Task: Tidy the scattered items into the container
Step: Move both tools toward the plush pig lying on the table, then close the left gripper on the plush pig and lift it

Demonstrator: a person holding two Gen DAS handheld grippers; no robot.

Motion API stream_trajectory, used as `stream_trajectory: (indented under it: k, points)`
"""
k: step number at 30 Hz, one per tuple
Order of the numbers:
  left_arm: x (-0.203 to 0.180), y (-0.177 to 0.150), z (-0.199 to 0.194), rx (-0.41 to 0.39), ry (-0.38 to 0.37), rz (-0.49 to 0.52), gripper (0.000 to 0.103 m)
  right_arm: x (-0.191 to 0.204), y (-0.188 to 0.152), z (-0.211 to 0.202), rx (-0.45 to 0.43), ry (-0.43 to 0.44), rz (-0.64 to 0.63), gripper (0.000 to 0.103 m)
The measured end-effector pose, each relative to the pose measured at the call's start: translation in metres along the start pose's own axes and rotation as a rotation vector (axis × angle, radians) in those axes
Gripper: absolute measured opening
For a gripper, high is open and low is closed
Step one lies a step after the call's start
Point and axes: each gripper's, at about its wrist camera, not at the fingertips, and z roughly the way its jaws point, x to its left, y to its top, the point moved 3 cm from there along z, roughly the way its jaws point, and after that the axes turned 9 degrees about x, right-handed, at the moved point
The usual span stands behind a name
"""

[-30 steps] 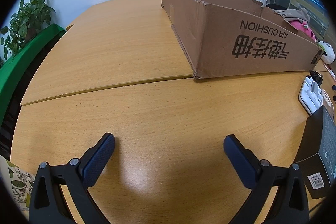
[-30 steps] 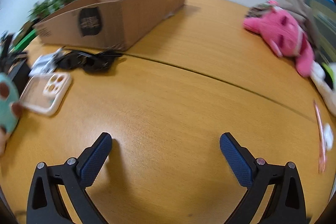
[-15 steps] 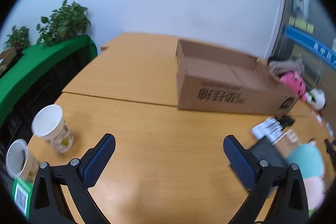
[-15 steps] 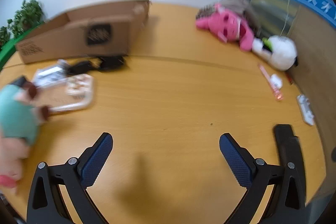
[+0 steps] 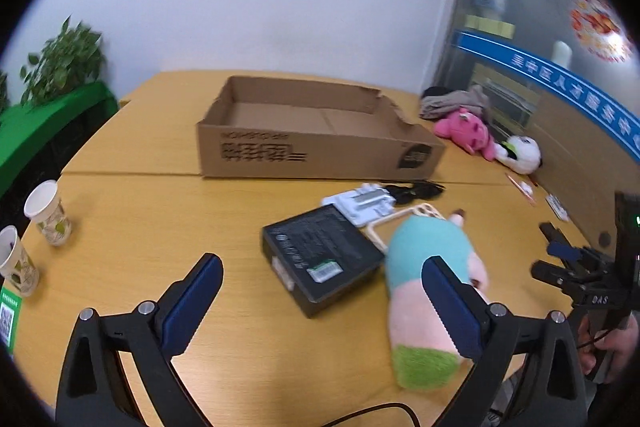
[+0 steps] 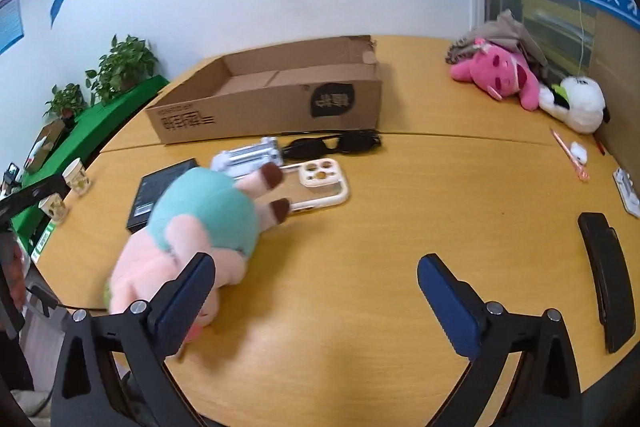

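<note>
Though soft and light, plush toy [image 6: 200, 223] before cardboard box [image 6: 276, 95]: best pinched mid-body; left gripper [image 5: 320, 301], right gripper [image 6: 316, 301] both released.

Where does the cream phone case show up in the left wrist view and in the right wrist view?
Left wrist: the phone case sits right of centre, mostly hidden behind the pastel plush toy.
Right wrist: the case lies just left of centre, fully visible.
Shared landmark: the cardboard box, behind it in both.
</note>
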Motion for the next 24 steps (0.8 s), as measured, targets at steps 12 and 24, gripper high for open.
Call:
stream_trajectory:
  k: [12,24]
  points:
    - [-0.051,-0.013,-0.001,0.030,-0.092,0.112,0.100,0.042,-0.015,-0.031,-0.066,0.004,-0.043,0.102]
    - [-0.066,-0.024,0.004,0.071,-0.153,0.134,0.100,0.046,-0.026,-0.034,-0.091,0.008,-0.065,0.086]
